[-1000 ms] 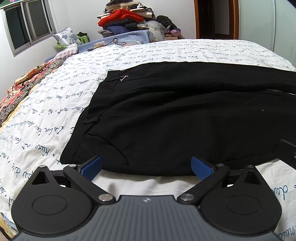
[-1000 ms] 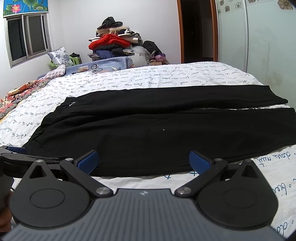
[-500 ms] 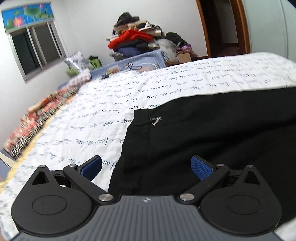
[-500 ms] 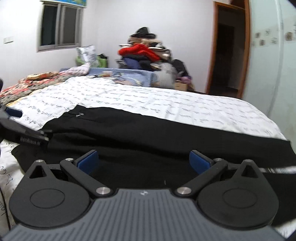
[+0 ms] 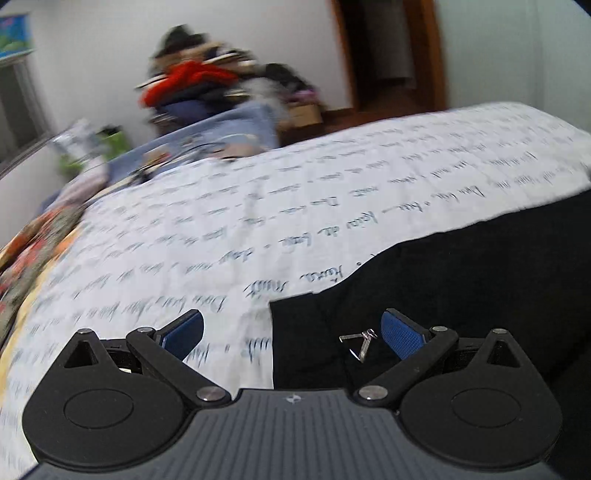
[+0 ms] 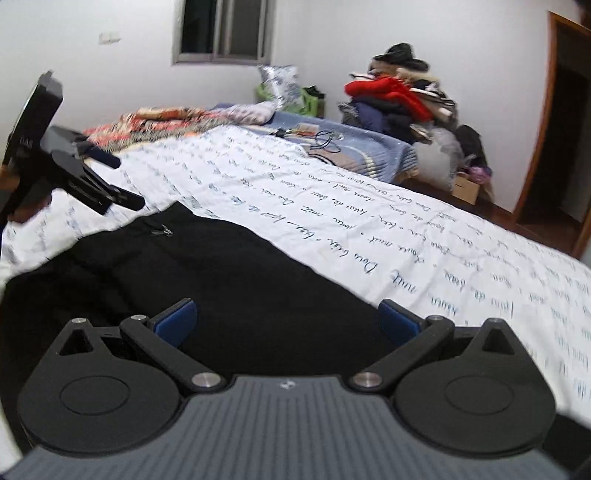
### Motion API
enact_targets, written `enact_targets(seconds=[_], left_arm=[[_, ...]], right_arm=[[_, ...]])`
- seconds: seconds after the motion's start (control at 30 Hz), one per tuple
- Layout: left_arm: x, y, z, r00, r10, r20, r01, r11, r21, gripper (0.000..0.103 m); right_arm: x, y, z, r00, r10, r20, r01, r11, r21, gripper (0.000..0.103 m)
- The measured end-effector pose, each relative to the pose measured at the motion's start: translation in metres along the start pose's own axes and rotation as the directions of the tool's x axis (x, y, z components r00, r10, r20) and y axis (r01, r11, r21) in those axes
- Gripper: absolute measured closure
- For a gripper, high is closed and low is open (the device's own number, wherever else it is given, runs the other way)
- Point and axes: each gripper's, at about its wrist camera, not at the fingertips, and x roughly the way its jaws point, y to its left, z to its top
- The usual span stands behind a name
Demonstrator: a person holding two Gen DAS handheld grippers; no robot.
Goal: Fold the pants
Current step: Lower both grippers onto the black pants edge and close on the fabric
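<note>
- Left wrist view: low and close over the bed, facing the clothes pile.
- Right wrist view: low, close, facing the window.
- Shared: black pants, pile.

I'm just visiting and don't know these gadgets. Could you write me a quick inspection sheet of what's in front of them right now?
Surface: bed under a white quilt printed with handwriting, mostly bare.
Job's things: black pants lie spread flat on the quilt, not yet folded; a small metal zipper pull shows near one corner.
Clutter: clothes heap with a red garment beyond the bed; patterned blanket and pillow at the far side.
Grippers: left gripper jaws open over the pants' corner; right gripper jaws open above the fabric; neither holds anything.
Cables: dark cord on the blue bedding.
Surroundings: white walls, window, wooden door frame.
</note>
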Motion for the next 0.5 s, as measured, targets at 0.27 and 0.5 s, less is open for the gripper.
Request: enact_targets(seconds=[0.27, 0.5], left_arm=[[0.053, 0.013, 0.004, 0.990, -0.142, -0.013, 0.142, 0.982, 0.126, 0.000], [0.085, 0.022, 0.001, 0.966, -0.254, -0.051, 0.258, 0.962, 0.094, 0.002]], right_arm=[[0.067, -0.043, 0.013, 0.992, 0.063, -0.112, -0.071, 0.995, -0.069, 0.001], [0.110, -0.073, 0.007, 0.969, 0.136, -0.206, -0.139, 0.990, -0.003, 0.008]])
